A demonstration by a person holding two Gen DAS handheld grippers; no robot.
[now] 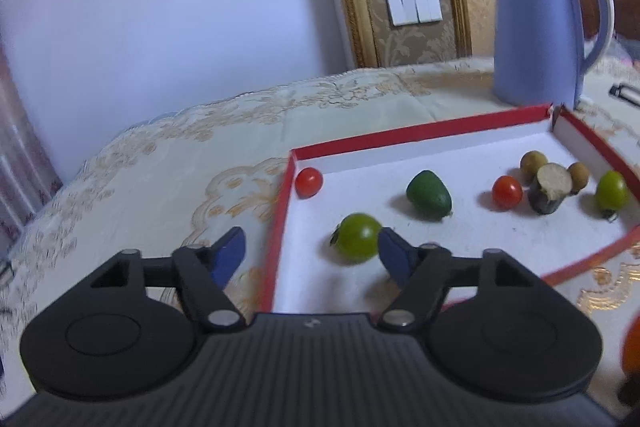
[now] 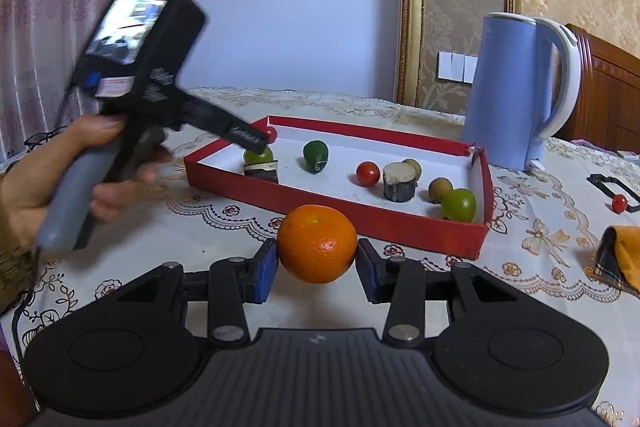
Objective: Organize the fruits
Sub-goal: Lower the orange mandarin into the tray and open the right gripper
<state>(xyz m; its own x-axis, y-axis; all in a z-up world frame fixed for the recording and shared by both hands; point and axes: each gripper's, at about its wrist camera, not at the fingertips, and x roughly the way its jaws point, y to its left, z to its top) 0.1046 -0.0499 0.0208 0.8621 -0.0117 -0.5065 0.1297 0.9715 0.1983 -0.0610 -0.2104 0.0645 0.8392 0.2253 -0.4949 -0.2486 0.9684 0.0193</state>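
Observation:
A red box (image 1: 420, 131) with a white floor holds several fruits: a green tomato (image 1: 357, 237), a dark green fruit (image 1: 428, 194), two red cherry tomatoes (image 1: 309, 182), brown longans (image 1: 533, 163), a cut stem piece (image 1: 551, 187) and another green tomato (image 1: 611, 190). My left gripper (image 1: 310, 255) is open over the box's left wall, its right finger beside the green tomato. My right gripper (image 2: 316, 265) is shut on an orange (image 2: 317, 244), held above the tablecloth in front of the box (image 2: 384, 219). The left gripper (image 2: 256, 141) shows there over the box's left end.
A blue kettle (image 1: 540, 27) stands behind the box's far right corner. A loose red cherry tomato (image 2: 619, 203) and an orange cloth (image 2: 624, 259) lie on the tablecloth to the right. Glasses (image 2: 40, 139) lie at far left.

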